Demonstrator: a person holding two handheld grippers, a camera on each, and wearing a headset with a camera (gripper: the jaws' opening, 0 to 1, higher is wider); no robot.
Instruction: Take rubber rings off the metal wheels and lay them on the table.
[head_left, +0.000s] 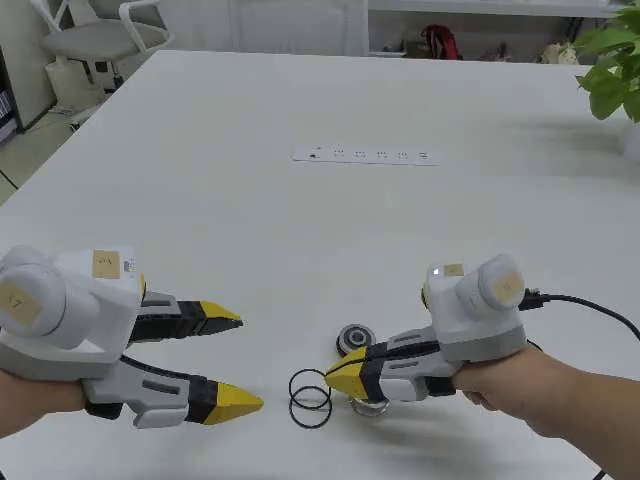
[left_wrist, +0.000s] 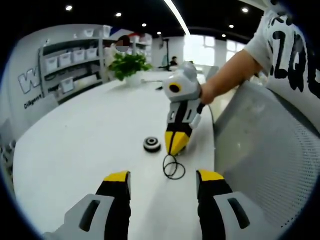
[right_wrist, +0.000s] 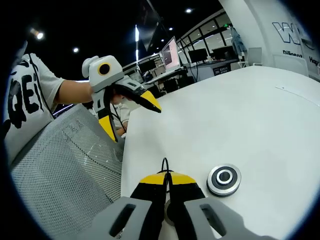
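Where the head view looks down on the white surface (head_left: 300, 230), my right tool (head_left: 338, 379) lies just on the near side of the loose metal wheel (head_left: 354, 338), jaws pressed together. A second wheel (head_left: 368, 406) sits half hidden under it. Two rubber rings (head_left: 310, 398) lie overlapped left of the loose metal wheel, the upper one touching the tool's tip. My left tool (head_left: 228, 358) hovers farther left, jaws wide apart, holding nothing. A power strip (head_left: 365, 155) lies well beyond the wheel.

From the left gripper view, my left tool (left_wrist: 164, 176) gapes toward the rings (left_wrist: 173, 167), right of the wheel (left_wrist: 152, 144). A mesh chair back (left_wrist: 270, 150) crowds the right side.

From the right gripper view, my right tool (right_wrist: 165, 179) is closed on one rubber ring (right_wrist: 165, 164), seen as a thin black loop left of the wheel (right_wrist: 224, 180). My jaws block most of the second wheel.
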